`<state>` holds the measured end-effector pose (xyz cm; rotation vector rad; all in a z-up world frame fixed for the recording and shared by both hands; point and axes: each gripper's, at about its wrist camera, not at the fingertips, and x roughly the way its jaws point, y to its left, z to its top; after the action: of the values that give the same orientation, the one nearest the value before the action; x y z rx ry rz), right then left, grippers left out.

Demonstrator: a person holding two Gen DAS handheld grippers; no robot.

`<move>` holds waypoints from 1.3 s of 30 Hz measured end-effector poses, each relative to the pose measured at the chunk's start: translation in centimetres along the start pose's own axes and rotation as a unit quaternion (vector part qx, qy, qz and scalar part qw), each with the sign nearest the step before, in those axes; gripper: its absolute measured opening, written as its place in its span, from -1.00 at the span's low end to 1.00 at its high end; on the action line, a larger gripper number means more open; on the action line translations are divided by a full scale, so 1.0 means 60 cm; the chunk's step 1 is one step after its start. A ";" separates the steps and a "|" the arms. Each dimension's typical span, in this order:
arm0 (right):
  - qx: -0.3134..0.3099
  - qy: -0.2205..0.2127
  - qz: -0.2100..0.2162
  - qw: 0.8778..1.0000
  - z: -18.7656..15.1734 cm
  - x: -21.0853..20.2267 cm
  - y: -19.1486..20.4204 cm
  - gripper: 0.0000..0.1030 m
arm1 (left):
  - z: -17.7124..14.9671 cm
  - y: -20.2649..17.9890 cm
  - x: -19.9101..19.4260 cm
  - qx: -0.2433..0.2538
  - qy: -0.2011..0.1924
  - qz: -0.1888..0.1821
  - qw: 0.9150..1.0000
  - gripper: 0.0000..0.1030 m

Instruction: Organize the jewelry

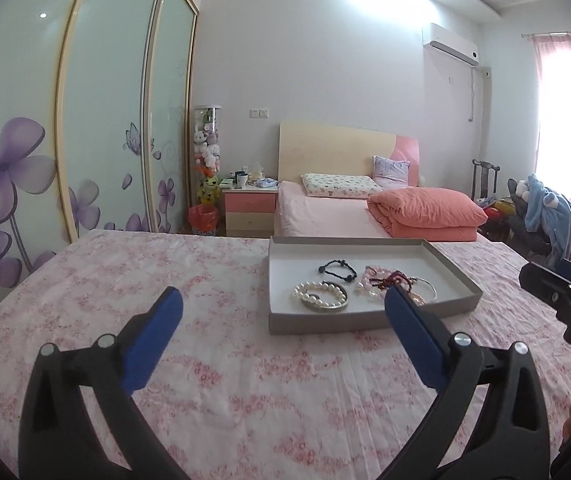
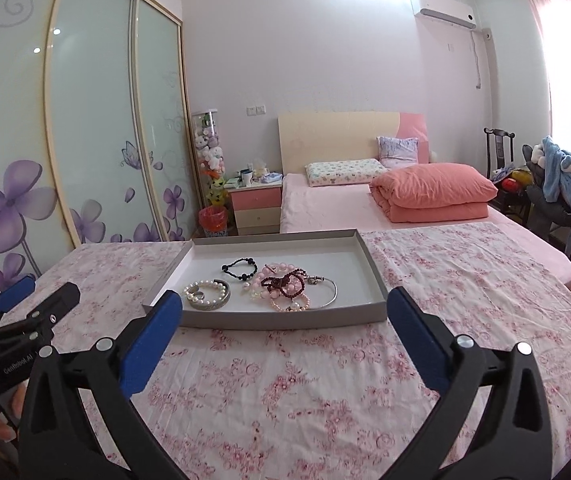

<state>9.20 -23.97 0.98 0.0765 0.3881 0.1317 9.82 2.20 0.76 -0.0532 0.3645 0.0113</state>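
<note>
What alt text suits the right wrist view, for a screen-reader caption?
A shallow grey tray of bracelets sits on a pink floral tablecloth, framed by the open, empty right hand-held gripper. The left hand-held gripper shows at far left; a bedroom lies behind.

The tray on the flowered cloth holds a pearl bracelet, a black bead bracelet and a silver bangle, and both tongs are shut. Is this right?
Not quite. Both wrist views show the left tongs and right tongs open and empty. The tray does hold the pearl bracelet, black bead bracelet and silver bangle.
</note>
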 end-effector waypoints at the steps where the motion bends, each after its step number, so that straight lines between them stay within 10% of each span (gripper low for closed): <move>1: -0.001 -0.004 -0.003 1.000 -0.002 -0.006 0.001 0.97 | -0.003 0.000 -0.005 -0.002 -0.002 0.000 1.000 0.92; 39: -0.008 -0.032 0.006 0.999 -0.050 -0.041 0.001 0.97 | -0.032 -0.014 -0.037 0.002 -0.014 -0.014 1.000 0.92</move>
<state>5.81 -24.13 -0.88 0.0671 0.3228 0.1442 7.07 1.26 -0.20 -0.0540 0.3360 -0.0158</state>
